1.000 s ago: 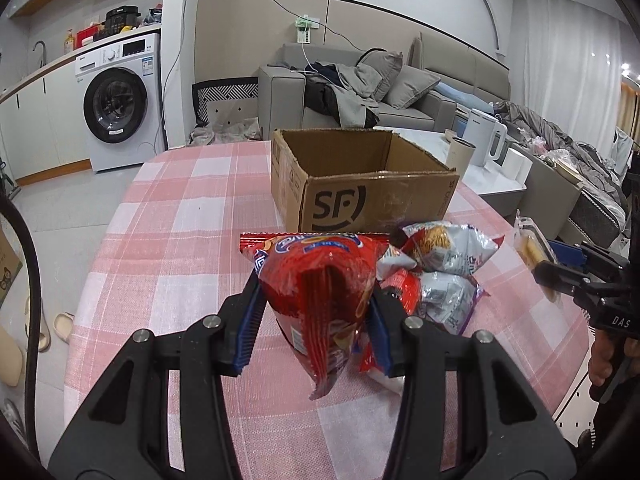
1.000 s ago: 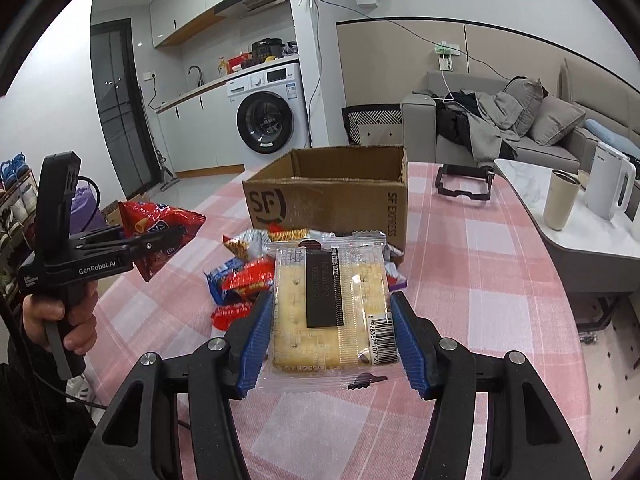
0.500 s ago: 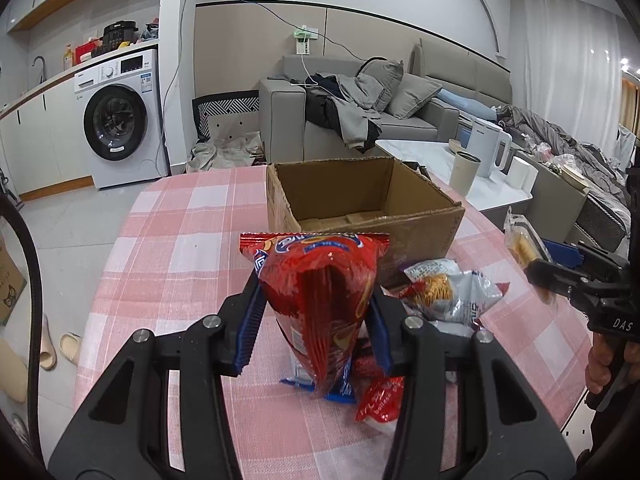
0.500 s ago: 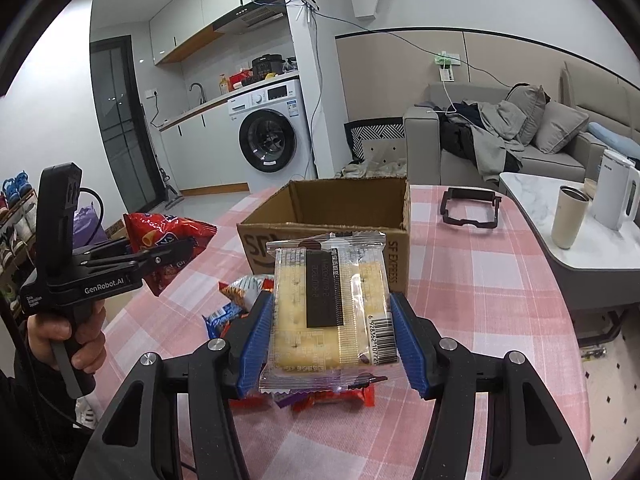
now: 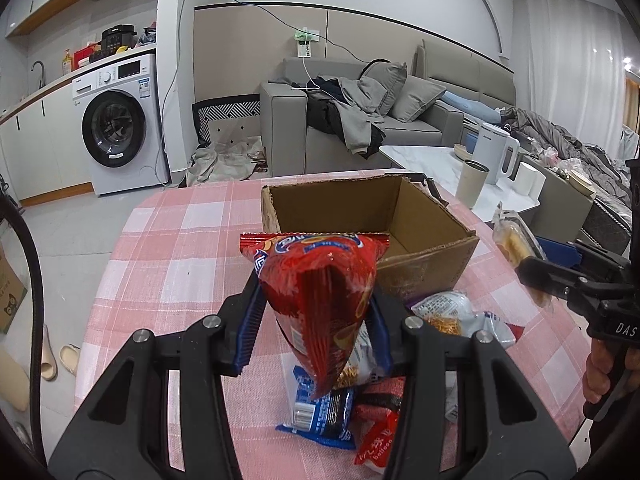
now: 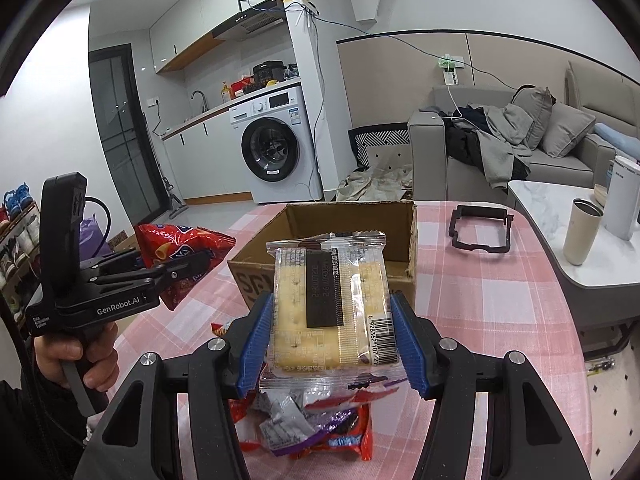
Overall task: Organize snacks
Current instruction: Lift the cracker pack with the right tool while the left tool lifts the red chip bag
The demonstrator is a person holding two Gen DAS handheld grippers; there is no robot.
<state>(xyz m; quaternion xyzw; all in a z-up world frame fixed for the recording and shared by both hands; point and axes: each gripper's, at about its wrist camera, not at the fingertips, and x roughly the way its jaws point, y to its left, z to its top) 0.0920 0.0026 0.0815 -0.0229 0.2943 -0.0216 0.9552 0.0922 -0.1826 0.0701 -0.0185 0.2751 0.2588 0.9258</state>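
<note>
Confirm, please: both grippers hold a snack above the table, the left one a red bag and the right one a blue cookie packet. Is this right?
Not quite. The right gripper holds a clear cracker packet, not a blue cookie packet, as the right wrist view shows. The left gripper does hold the red bag.

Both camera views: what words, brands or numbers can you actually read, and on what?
"GenRobot.AI": left hand-held gripper body.
"DAS": right hand-held gripper body, cut off.
"balloon": red wrapper.
"6 928362 1077...", partly guessed: cracker pack barcode.
"SF", partly hidden: box.
Chip bag print: unreadable.
</note>
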